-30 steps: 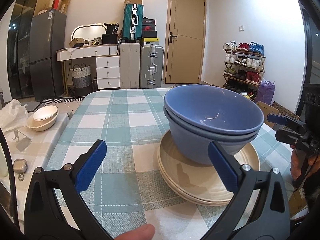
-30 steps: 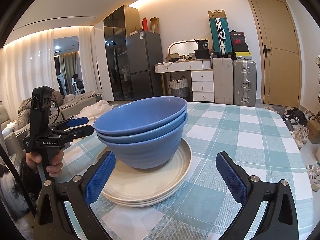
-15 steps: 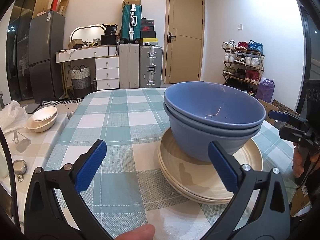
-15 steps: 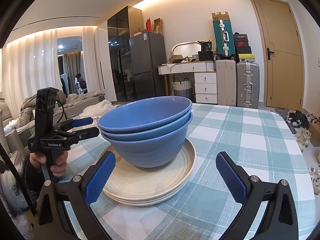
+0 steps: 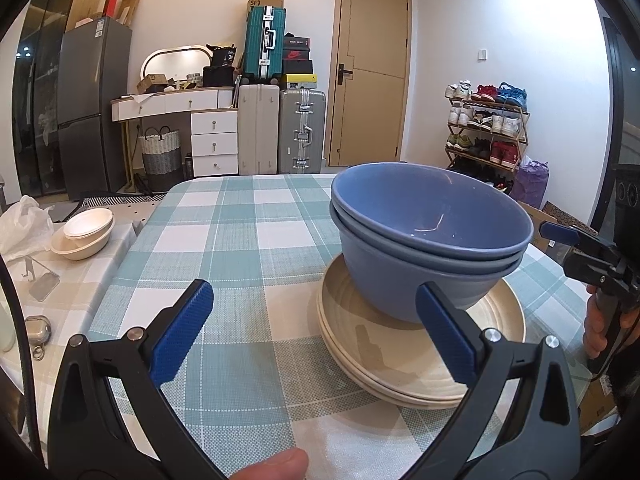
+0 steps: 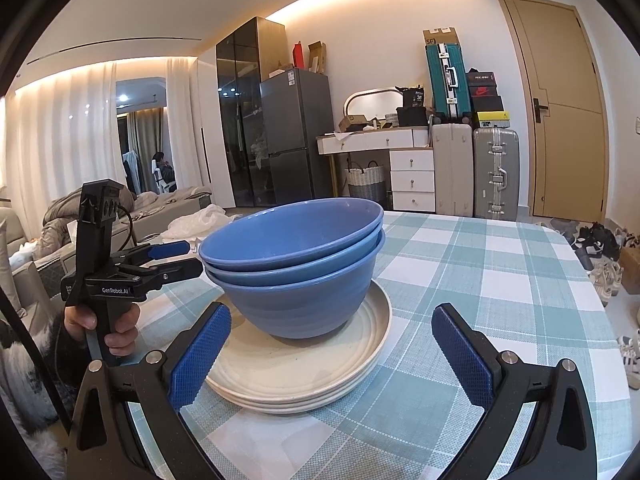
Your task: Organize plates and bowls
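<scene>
While I look along my left gripper [image 5: 314,326], its jaws stand wide and hold nothing, short of the plates [image 5: 420,354] on the checked table [image 5: 224,240]. Left of the plates, well apart, cream bowls [image 5: 82,234] sit on a side surface. Nested blue bowls [image 5: 430,236] rest on the plates. My right gripper [image 6: 330,350] is also spread wide and empty, just before the plates.

We're in a lived-in home, an open living-dining room: a checked-cloth dining table [image 5: 248,240], grey fridge [image 6: 296,136], dressing table with mirror [image 5: 176,100], stacked suitcases [image 5: 280,128], shoe rack [image 5: 486,132] by the door [image 5: 370,76], curtains [image 6: 68,140] and sofa [image 6: 24,256].
</scene>
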`<state>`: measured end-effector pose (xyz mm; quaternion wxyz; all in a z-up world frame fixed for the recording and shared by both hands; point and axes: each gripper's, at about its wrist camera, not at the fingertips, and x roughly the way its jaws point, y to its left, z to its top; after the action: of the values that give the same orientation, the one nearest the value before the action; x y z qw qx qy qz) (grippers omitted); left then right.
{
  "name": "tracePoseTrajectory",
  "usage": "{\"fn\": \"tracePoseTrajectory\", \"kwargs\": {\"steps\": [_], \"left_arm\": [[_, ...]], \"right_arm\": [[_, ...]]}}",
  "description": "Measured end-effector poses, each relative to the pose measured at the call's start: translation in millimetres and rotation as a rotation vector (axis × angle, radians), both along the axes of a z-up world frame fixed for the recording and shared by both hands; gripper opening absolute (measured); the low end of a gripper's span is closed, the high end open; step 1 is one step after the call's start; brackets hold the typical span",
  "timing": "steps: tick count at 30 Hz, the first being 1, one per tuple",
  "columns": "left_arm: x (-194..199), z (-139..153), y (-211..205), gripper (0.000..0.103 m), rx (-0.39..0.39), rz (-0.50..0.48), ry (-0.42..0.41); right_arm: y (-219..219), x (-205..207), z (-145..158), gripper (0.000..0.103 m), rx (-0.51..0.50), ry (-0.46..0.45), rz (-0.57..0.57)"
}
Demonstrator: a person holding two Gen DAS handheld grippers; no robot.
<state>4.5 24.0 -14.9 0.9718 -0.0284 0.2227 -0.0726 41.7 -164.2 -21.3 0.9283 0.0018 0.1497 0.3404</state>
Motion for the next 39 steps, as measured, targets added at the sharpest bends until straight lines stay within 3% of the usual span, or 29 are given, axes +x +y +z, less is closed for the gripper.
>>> {"fn": "tracePoseTrajectory", "kwargs": {"steps": [39], "left_arm": [[-0.2, 0.9, -0.8, 0.101, 0.008, -0.003, -0.011]], "right_arm": [[1.4, -0.4, -0.6, 0.102, -0.004, -0.004, 0.003]]}}
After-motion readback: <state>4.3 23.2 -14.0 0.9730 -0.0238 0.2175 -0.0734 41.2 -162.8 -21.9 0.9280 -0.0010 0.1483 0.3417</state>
